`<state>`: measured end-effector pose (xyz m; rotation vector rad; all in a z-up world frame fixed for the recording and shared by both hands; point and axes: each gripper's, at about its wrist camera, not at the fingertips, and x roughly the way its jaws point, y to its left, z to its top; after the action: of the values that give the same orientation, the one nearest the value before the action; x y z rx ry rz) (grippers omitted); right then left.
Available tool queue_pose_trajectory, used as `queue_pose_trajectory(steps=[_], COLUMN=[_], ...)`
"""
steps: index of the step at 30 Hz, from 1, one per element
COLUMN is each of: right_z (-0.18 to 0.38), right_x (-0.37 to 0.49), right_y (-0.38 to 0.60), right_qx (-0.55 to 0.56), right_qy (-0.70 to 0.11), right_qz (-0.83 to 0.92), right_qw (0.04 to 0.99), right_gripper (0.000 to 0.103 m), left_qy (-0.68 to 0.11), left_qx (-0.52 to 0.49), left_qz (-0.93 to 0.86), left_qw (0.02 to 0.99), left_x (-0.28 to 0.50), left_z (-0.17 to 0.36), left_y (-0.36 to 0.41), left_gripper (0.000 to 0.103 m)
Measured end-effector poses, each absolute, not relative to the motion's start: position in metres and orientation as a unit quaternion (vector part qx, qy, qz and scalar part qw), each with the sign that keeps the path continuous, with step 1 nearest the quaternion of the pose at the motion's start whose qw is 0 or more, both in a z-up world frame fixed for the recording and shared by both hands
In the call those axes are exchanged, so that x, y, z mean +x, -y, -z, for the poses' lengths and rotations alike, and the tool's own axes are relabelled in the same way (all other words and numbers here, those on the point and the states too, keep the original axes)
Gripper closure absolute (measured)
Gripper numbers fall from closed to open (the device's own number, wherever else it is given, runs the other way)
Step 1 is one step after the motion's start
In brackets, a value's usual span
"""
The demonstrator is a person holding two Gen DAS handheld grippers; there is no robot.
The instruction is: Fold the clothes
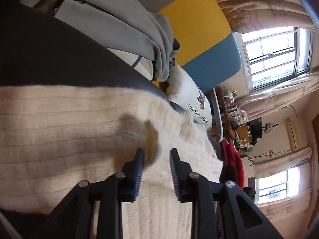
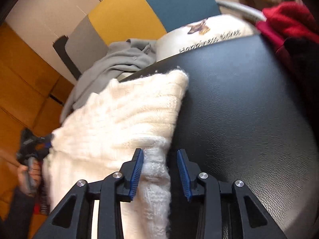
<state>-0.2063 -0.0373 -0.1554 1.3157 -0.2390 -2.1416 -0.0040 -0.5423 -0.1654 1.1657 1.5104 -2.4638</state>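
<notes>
Left gripper (image 1: pixel 156 155): black two-finger frame with blue ribbed pads, jaws partly spread, a clear gap between the pads. Cream chunky-knit sweater (image 1: pixel 79 139) lies under and between the fingers; neither pad presses on it as far as the view shows. A shadowed fold in the knit sits just ahead of the tips, at 12 o'clock from them.

Right gripper (image 2: pixel 160 155): same build, jaws likewise partly spread. A folded edge of the sweater (image 2: pixel 119 119) runs up through the gap, lying against the left pad (image 2: pixel 137 171) and standing clear of the right one. No pinch visible.

Sweater spread across a dark padded leather-look surface (image 2: pixel 239 119). In the right wrist view it fills the lower left, with one corner reaching toward 12 o'clock and bare dark surface at 3 o'clock. At 9 o'clock in that view the other gripper shows blurred at the sweater's far edge, with a hand (image 2: pixel 28 175) on its handle.

Beyond the sweater, at 11 o'clock in the right wrist view: a crumpled grey fabric garment (image 2: pixel 111 63). Next to it, at 12 o'clock, a white printed pillow with dark script lettering (image 2: pixel 199 35). A red fuzzy garment (image 2: pixel 285 20) at 1 o'clock. Behind these, a headboard of grey, yellow and blue panels (image 2: pixel 123 14). Left wrist view adds beige curtains (image 1: pixel 259 4) and bright windows (image 1: pixel 277 55) at 3 o'clock.
</notes>
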Motion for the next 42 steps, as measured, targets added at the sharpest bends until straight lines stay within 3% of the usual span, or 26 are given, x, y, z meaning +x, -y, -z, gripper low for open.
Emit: queue_pose_trajectory(steps=[4, 6, 9, 11, 16, 17, 23, 28, 31, 34, 36, 39, 42], right_z=[0.161, 0.163, 0.156, 0.151, 0.158, 0.16, 0.123, 0.124, 0.144, 0.157, 0.16, 0.164, 0.164], right_x=[-0.208, -0.209, -0.206, -0.205, -0.198, -0.198, -0.183, -0.175, -0.177, -0.17, -0.16, -0.151, -0.153], right_y=[0.046, 0.051, 0.058, 0.063, 0.04, 0.036, 0.037, 0.094, 0.111, 0.101, 0.086, 0.062, 0.058], right_qx=[0.503, 0.506, 0.506, 0.504, 0.521, 0.524, 0.466, 0.453, 0.474, 0.481, 0.473, 0.464, 0.467], right_qy=[0.077, 0.059, 0.028, 0.001, -0.042, -0.047, -0.008, -0.072, -0.105, -0.109, -0.111, -0.083, -0.056], right_qz=[0.807, 0.809, 0.811, 0.812, 0.815, 0.817, 0.835, 0.819, 0.811, 0.811, 0.815, 0.822, 0.825], right_qw=[0.299, 0.293, 0.294, 0.294, 0.248, 0.236, 0.295, 0.344, 0.326, 0.316, 0.316, 0.319, 0.314], right_gripper=[0.051, 0.054, 0.077, 0.087, 0.091, 0.097, 0.093, 0.093, 0.089, 0.089, 0.09, 0.091, 0.091], left_qy=[-0.485, -0.484, -0.454, -0.447, -0.443, -0.435, -0.417, -0.401, -0.368, -0.349, -0.395, -0.449, -0.466], left_qx=[0.388, 0.395, 0.414, 0.424, 0.456, 0.455, 0.413, 0.41, 0.481, 0.466, 0.455, 0.424, 0.398], left_qz=[0.783, 0.781, 0.789, 0.788, 0.772, 0.776, 0.803, 0.815, 0.792, 0.809, 0.795, 0.784, 0.788], left_qw=[0.01, 0.005, -0.015, -0.013, 0.029, 0.045, 0.106, 0.08, 0.078, 0.085, 0.076, 0.063, 0.061], left_x=[-0.005, -0.006, -0.021, -0.019, -0.002, 0.001, 0.003, -0.015, -0.028, -0.012, 0.0, 0.014, 0.036], left_z=[0.174, 0.178, 0.171, 0.168, 0.191, 0.186, 0.15, 0.141, 0.17, 0.174, 0.184, 0.192, 0.178], left_y=[0.538, 0.535, 0.516, 0.508, 0.512, 0.513, 0.517, 0.494, 0.464, 0.45, 0.456, 0.461, 0.455], left_gripper=[0.069, 0.069, 0.102, 0.1, 0.099, 0.099, 0.087, 0.084, 0.086, 0.091, 0.098, 0.099, 0.081])
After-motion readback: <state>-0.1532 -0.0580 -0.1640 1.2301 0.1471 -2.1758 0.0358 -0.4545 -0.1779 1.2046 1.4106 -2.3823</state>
